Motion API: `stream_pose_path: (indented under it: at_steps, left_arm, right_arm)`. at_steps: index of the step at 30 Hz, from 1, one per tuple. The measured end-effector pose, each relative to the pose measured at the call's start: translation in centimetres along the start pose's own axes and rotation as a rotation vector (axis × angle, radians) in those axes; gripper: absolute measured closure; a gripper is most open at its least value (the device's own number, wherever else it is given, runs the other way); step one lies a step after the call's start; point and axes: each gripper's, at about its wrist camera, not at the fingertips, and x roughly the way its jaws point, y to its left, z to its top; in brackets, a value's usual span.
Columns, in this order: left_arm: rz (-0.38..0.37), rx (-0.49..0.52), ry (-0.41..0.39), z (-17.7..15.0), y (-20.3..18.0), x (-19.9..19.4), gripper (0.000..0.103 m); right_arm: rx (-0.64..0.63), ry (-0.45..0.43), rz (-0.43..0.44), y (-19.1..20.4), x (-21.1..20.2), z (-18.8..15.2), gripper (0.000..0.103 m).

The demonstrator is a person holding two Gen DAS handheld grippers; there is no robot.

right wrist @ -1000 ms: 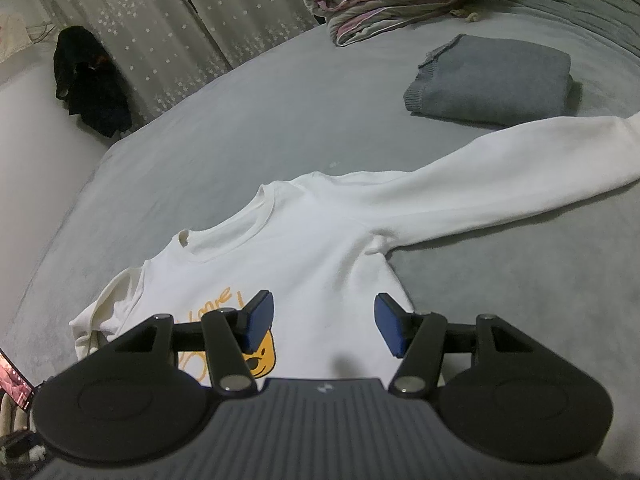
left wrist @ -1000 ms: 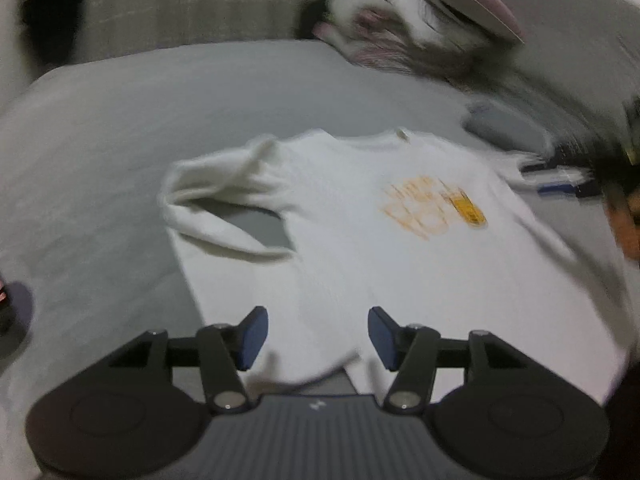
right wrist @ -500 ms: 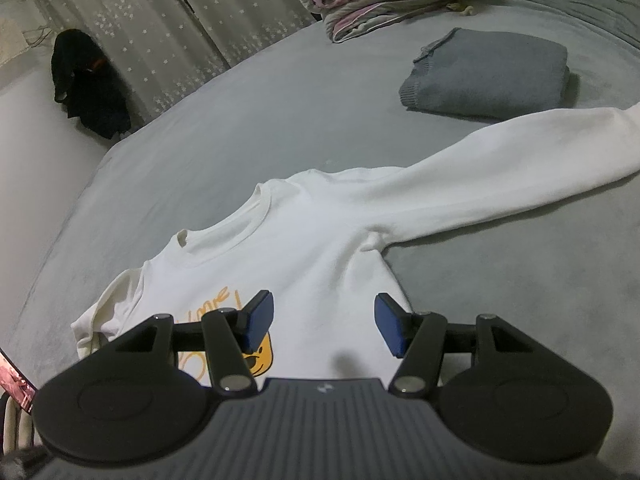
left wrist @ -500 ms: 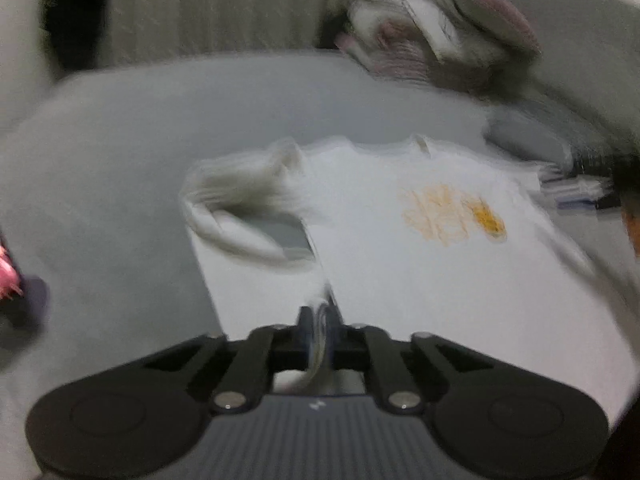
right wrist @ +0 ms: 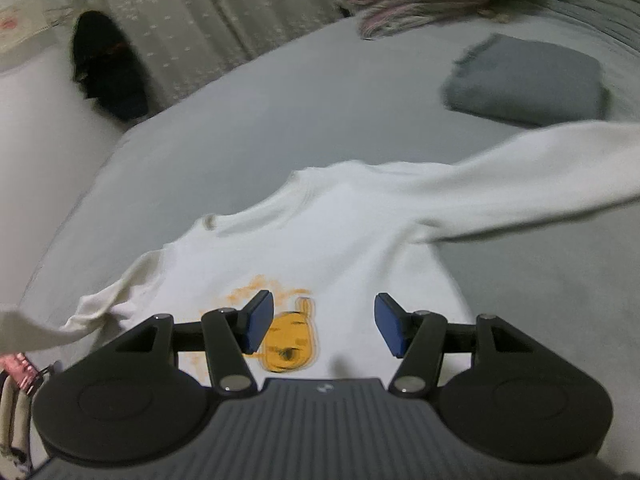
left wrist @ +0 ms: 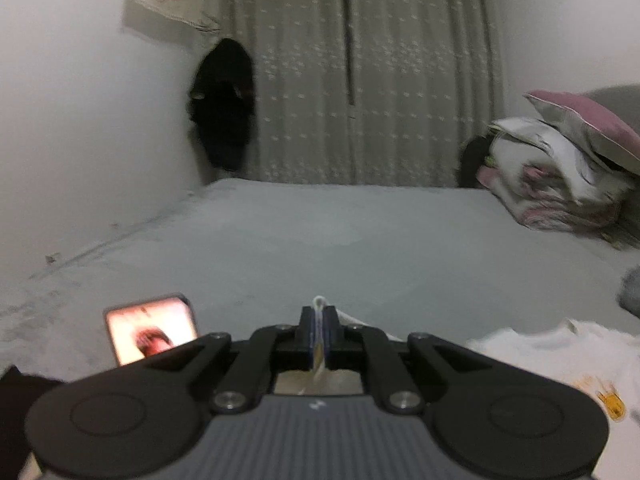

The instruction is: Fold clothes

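Note:
A white long-sleeved sweatshirt (right wrist: pixel 344 240) with an orange cartoon print lies face up on the grey bed (right wrist: pixel 240 120), one sleeve stretched out to the right. My left gripper (left wrist: pixel 319 332) is shut on a thin fold of the white cloth, which sticks up between the blue pads; the shirt's body (left wrist: pixel 560 360) shows at the lower right of the left wrist view. My right gripper (right wrist: pixel 324 326) hangs open just above the shirt's chest, over the orange print, with nothing between its fingers.
A folded grey sweater (right wrist: pixel 528 80) lies at the back right of the bed, a pile of bedding and pillows (left wrist: pixel 560 176) behind it. A lit phone (left wrist: pixel 152 328) lies by the left gripper. Curtains (left wrist: pixel 360 80) and a dark garment (left wrist: pixel 224 104) hang beyond the bed.
My left gripper closed on the shirt's edge, then rose and tilted up, lifting the cloth. My right gripper slid left over the print and stayed open.

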Motion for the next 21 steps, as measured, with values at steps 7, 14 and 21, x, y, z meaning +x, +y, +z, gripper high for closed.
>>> stream_pose_path:
  at_steps: [7, 14, 21]
  left_arm:
    - [0.032, -0.028, -0.027, 4.8, 4.6, 3.3, 0.099]
    - [0.071, 0.006, 0.079, 7.5, 6.0, 7.2, 0.099]
    - [0.125, 0.06, 0.186, 7.9, 6.1, 10.9, 0.099]
  right_arm:
    - [-0.028, 0.096, 0.196, 7.3, 5.4, -0.4, 0.043]
    - [-0.108, 0.113, 0.316, 15.9, 12.0, -0.4, 0.043]
    - [-0.151, 0.119, 0.325, 22.5, 19.1, -1.3, 0.043]
